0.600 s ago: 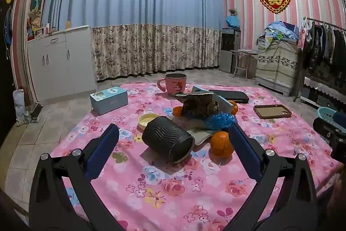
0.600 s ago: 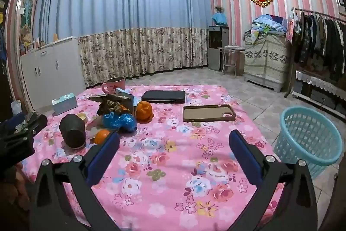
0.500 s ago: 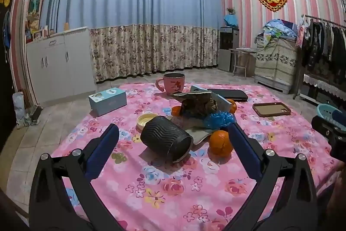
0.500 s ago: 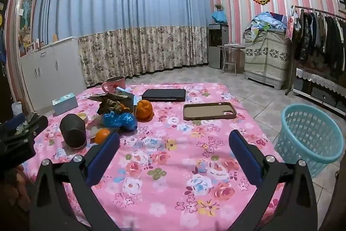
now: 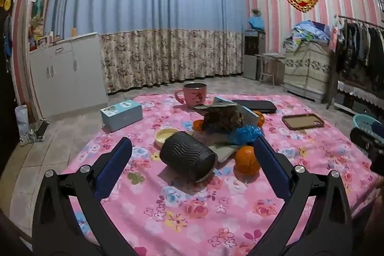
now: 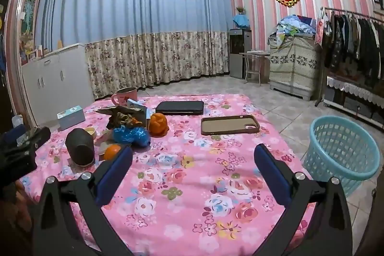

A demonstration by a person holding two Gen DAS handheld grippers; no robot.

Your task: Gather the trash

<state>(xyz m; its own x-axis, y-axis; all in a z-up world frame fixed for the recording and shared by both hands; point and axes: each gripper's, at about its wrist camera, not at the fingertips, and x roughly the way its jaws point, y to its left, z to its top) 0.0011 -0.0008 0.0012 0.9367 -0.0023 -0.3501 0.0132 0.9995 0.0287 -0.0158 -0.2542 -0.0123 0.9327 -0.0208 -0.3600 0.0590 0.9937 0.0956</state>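
Pink-striped walls and blue curtains frame a low table under a pink floral cloth (image 6: 182, 184). Both claws are spread wide and hold nothing. The likeliest trash, a crumpled blue plastic wrapper (image 5: 244, 133) with a brown crumpled paper wad (image 5: 223, 118) just behind it, sits mid-table amid oranges. From the left gripper (image 5: 192, 167) it lies straight ahead and slightly right, past a black ribbed cup (image 5: 188, 156) lying on its side with its mouth pointing near-right. From the right gripper (image 6: 192, 167) the same wrapper (image 6: 130, 134) lies far-left, its long axis running left to right. The left hand looks nearer; the light-blue lattice plastic basket (image 6: 340, 148) stands on the floor right of the table, closer to the right hand.
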